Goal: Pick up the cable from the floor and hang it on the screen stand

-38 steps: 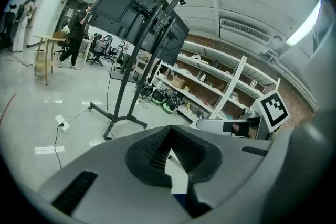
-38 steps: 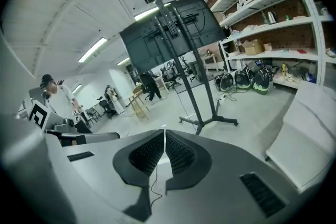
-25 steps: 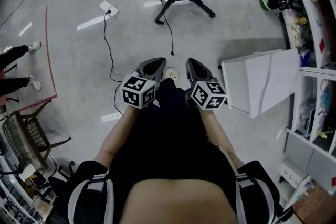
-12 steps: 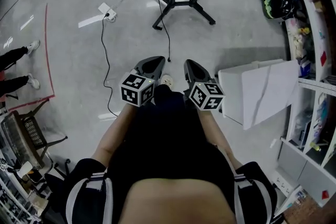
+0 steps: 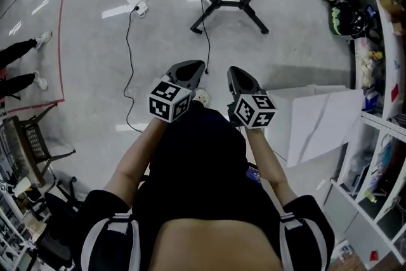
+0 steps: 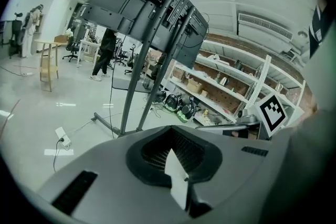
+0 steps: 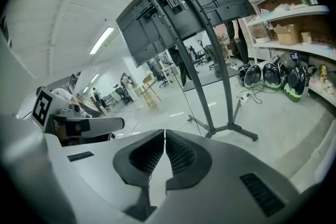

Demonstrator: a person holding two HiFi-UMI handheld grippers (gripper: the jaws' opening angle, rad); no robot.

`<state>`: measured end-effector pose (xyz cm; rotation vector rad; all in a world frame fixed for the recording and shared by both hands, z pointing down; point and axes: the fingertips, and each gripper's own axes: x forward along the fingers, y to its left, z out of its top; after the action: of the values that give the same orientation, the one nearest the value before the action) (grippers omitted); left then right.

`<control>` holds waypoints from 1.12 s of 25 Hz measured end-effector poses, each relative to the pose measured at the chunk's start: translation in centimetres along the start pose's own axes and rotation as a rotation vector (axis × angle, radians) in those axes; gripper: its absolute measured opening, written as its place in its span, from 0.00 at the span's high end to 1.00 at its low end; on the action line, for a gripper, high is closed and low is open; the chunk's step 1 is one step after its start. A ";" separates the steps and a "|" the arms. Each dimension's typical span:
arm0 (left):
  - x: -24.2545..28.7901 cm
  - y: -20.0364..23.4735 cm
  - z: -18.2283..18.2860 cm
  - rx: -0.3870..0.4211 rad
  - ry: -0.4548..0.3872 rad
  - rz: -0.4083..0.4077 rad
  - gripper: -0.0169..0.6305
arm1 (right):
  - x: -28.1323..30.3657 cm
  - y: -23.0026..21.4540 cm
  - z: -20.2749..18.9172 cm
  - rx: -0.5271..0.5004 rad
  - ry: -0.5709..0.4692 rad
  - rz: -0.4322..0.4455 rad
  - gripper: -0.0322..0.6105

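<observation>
Head view has us looking steeply down over our own dark legs, with both grippers held side by side and pointing at the floor ahead. Our left gripper [image 5: 192,68] has its jaws pressed together with nothing between them; the left gripper view shows the ribbed pads meeting at the tip. Our right gripper [image 5: 236,75] is likewise closed and empty (its own view leaves only a hairline seam between the pads).

The black cable [image 5: 126,41] lies on the pale floor, left of the left gripper and well apart from both grippers. It runs in a loose curve from a white power strip [image 5: 136,6] back toward us.

The screen stand [image 5: 228,4] stands ahead of us beyond the gripper tips, its black legs splayed on the floor. In both gripper views it rises with the dark back of the screen at the top. A thin black lead [image 5: 204,22] hangs down from the screen, ending near the left gripper's tip; we cannot tell whether it touches the floor.

To our right a white board [image 5: 317,114] sits beside the shelving [image 5: 380,105].
</observation>
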<state>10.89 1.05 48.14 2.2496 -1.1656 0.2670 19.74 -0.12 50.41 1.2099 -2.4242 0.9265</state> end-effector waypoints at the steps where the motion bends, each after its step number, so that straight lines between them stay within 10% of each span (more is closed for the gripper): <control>1: 0.0 0.2 0.0 0.004 0.003 0.001 0.97 | 0.4 0.1 0.0 -0.002 0.001 0.006 0.91; 11: 0.8 2.5 -1.8 0.055 0.062 -0.031 0.97 | 4.4 2.9 -1.0 -0.048 0.024 0.089 0.91; 28: 8.0 8.2 -8.1 0.081 0.117 -0.043 0.97 | 11.0 -5.1 -8.4 -0.186 0.142 0.007 0.91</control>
<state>9.86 -3.29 61.42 2.2923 -1.0613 0.4297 16.71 -3.60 64.43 1.0350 -2.3436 0.7426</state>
